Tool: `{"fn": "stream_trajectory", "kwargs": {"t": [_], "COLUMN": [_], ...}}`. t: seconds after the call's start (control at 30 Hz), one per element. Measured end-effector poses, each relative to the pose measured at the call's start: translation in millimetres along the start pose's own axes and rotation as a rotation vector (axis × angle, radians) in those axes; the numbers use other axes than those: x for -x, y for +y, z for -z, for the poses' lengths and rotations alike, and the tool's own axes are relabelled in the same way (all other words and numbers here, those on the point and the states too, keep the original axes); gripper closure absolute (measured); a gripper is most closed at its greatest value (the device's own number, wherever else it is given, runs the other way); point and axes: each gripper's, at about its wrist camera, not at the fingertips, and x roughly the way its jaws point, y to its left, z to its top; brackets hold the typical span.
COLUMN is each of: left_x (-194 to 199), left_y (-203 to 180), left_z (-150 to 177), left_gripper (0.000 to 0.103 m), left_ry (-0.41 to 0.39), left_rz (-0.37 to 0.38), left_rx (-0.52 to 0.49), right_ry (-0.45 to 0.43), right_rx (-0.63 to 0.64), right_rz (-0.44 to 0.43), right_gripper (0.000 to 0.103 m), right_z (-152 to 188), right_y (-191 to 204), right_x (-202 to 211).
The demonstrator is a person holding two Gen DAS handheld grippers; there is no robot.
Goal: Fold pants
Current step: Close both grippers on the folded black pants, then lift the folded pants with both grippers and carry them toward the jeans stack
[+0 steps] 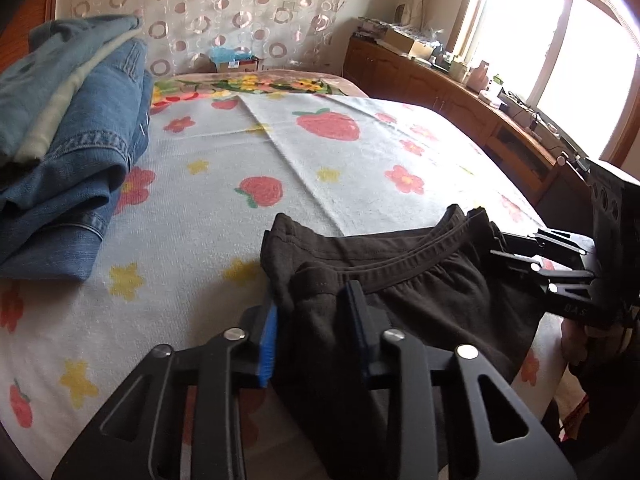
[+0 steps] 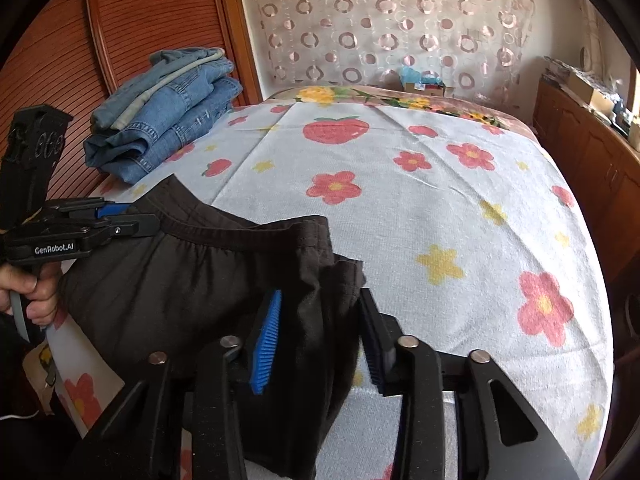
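Dark brown pants (image 1: 440,300) hang by their elastic waistband over the near edge of the bed, stretched between both grippers. My left gripper (image 1: 312,332) is shut on a bunched fold at the waistband's left end, with cloth filling the space between its blue pads (image 1: 267,344). The right wrist view shows the same gripper (image 2: 132,220) from the side, clamped on the waistband, with a hand on its handle. My right gripper (image 2: 320,340) is shut on the right end of the pants (image 2: 180,280). In the left wrist view the right gripper (image 1: 496,244) bites the waistband's far end.
A stack of folded blue jeans (image 1: 72,152) (image 2: 168,120) lies at the bed's left side. The strawberry-and-flower bedcover (image 1: 320,168) spreads out ahead. A wooden cabinet (image 1: 460,96) with clutter runs under the window on the right. A ribbed wooden panel (image 2: 140,20) stands at the left.
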Motion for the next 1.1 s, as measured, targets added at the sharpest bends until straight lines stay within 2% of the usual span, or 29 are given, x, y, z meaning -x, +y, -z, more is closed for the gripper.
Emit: {"fn": "stream_trajectory", "kwargs": {"t": [0.17, 0.33, 0.4, 0.57, 1.1], "left_x": [5.0, 4.3, 5.4, 12.6, 54.7], "left_y": [-2.7, -4.3, -5.6, -13.4, -39.5], "left_z": [0.0, 1.6, 1.5, 2.3, -6.5], "left_gripper": [0.075, 0.075, 0.076, 0.086, 0.087], "left_ry": [-0.018, -0.022, -0.028, -0.056, -0.171], "left_rz": [-0.010, -0.027, -0.030, -0.040, -0.031], "left_rx": [-0.004, -0.012, -0.017, -0.043, -0.086], "right_ry": [0.003, 0.013, 0.015, 0.007, -0.124], "right_rx": [-0.014, -0.013, -0.005, 0.012, -0.002], "right_rz": [-0.007, -0.023, -0.022, -0.021, -0.016], "right_gripper": [0.076, 0.091, 0.093, 0.094, 0.094], "right_z": [-0.3, -0.9, -1.6, -1.6, 6.1], "right_y": [-1.1, 0.9, 2.8, 4.6, 9.0], "right_x": [0.8, 0.7, 0.6, 2.7, 44.7]}}
